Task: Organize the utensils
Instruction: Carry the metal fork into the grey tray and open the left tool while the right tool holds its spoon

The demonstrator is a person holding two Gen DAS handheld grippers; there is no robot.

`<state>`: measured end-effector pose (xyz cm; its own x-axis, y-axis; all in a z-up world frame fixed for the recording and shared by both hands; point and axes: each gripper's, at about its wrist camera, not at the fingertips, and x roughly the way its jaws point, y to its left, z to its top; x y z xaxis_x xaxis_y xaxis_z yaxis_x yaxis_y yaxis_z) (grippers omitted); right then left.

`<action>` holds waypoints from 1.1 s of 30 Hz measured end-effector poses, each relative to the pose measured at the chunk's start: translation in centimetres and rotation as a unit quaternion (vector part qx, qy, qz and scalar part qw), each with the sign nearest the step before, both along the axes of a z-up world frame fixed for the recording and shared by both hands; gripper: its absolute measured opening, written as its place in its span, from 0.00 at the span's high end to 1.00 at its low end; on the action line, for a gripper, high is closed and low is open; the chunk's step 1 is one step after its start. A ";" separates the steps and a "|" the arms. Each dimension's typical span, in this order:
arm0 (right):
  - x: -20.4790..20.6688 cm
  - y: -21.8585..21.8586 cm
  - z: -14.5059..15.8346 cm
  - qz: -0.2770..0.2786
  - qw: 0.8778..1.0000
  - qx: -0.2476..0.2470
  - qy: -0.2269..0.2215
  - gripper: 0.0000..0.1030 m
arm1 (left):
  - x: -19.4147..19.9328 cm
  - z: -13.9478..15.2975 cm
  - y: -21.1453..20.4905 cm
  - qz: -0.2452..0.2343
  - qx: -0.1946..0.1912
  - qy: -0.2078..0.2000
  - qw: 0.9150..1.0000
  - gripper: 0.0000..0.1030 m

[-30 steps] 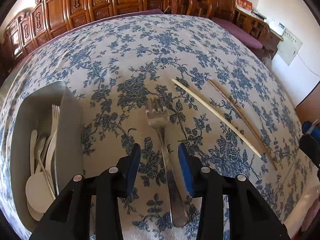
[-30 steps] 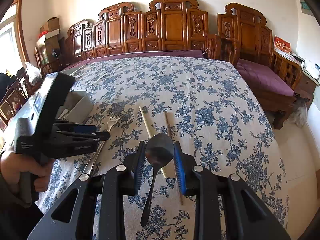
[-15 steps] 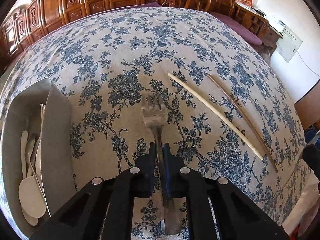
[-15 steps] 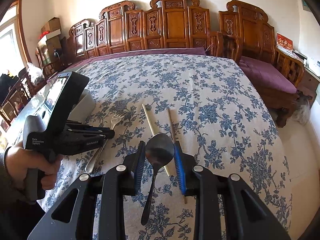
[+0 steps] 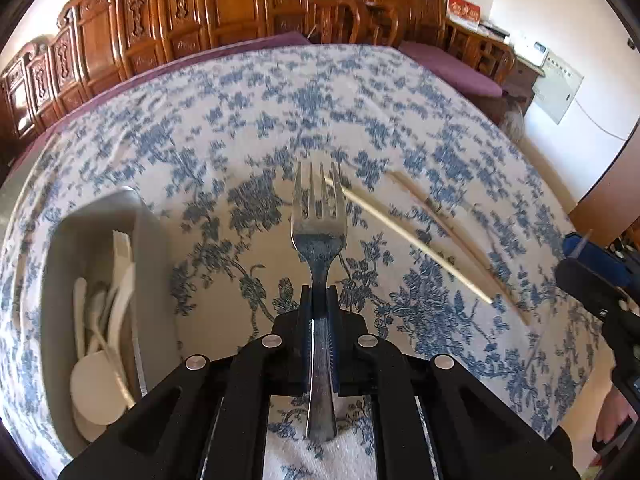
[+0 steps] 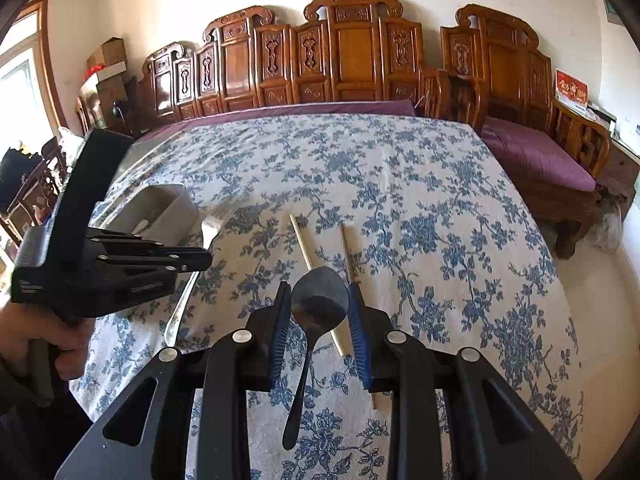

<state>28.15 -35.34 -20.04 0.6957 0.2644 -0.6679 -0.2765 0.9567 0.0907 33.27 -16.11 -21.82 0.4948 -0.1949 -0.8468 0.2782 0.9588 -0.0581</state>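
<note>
L gripper (image 5: 319, 300) clamped on fork (image 5: 319, 220) neck, long axis straight fwd along fingers, tines away. Bin (image 5: 154, 240) lies just left, so L arm nearer. R gripper (image 6: 320, 312) jaws apart around spoon (image 6: 318, 300); grip unclear.

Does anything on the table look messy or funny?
Yes. Two chopsticks lie loose on the cloth, slanted and apart instead of paired, while other utensils sit in the grey bin. The spoon is not put away either. The left tool grips the fork.
</note>
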 end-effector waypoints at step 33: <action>-0.5 -0.6 1.6 0.001 1.000 0.007 -0.021 0.70 | -5.1 2.9 -1.5 -0.058 -0.033 -0.114 0.991 0.95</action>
